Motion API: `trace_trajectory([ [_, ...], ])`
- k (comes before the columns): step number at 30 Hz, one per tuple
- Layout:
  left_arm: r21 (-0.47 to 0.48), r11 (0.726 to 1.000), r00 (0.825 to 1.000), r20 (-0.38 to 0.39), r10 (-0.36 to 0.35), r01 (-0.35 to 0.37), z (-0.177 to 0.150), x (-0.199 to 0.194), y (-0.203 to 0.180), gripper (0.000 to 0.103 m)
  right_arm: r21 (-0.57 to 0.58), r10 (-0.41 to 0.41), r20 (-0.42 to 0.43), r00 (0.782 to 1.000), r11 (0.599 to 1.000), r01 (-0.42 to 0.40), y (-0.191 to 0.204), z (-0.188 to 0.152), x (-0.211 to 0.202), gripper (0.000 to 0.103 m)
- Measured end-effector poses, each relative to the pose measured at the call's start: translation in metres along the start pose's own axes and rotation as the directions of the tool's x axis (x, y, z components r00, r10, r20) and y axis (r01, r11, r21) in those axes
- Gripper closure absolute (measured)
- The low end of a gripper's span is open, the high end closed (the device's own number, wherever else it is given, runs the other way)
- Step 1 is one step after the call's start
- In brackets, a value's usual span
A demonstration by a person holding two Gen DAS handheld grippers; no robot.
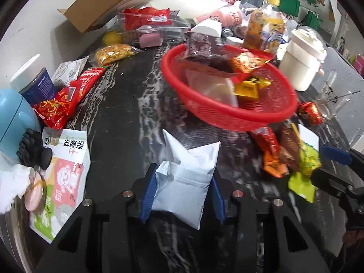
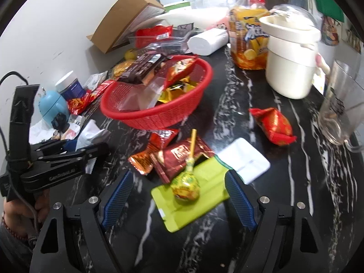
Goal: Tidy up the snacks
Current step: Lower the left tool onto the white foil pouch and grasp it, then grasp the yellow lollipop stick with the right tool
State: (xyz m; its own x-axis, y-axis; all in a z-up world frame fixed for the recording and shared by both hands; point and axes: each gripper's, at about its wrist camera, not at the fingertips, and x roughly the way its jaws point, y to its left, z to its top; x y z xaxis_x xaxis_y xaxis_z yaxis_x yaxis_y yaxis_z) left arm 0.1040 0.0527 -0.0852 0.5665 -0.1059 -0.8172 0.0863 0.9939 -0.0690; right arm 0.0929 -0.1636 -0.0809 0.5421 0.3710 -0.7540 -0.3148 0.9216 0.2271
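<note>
You are looking steeply down and close from both wrist cameras at the black marble counter (image 1: 127, 118), the left facing the red basket (image 1: 227, 113) from its near side, the right sharing that basket (image 2: 159, 113) further left.

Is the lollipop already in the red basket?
No, the lollipop lies on a green packet on the black table, in front of the red basket, between the open right gripper fingers.

basket (image 1: 250, 113) – red plastic mesh | counter (image 1: 118, 113) – glossy black veined stone
</note>
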Motion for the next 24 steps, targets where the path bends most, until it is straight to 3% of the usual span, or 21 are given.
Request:
trace_trajectory([
  [6, -0.003, 0.999, 0.999, 0.008, -0.052, 0.052, -0.005, -0.013, -0.024, 0.061, 0.036, -0.009, -0.001, 1.0, 0.999, 0.009, -0.016, -0.01, -0.01, 0.034],
  [13, -0.021, 0.995, 0.995, -0.001, -0.102, 0.102, -0.013, -0.02, -0.047, 0.061, 0.08, -0.016, 0.007, 1.0, 0.997, 0.016, -0.036, -0.018, -0.021, 0.036],
  [24, -0.065, 0.993, 0.994, -0.016, -0.104, 0.102, -0.021, -0.019, -0.048, 0.061, 0.056, 0.071, -0.01, 0.997, 0.996, -0.07, -0.025, -0.015, -0.007, 0.05],
])
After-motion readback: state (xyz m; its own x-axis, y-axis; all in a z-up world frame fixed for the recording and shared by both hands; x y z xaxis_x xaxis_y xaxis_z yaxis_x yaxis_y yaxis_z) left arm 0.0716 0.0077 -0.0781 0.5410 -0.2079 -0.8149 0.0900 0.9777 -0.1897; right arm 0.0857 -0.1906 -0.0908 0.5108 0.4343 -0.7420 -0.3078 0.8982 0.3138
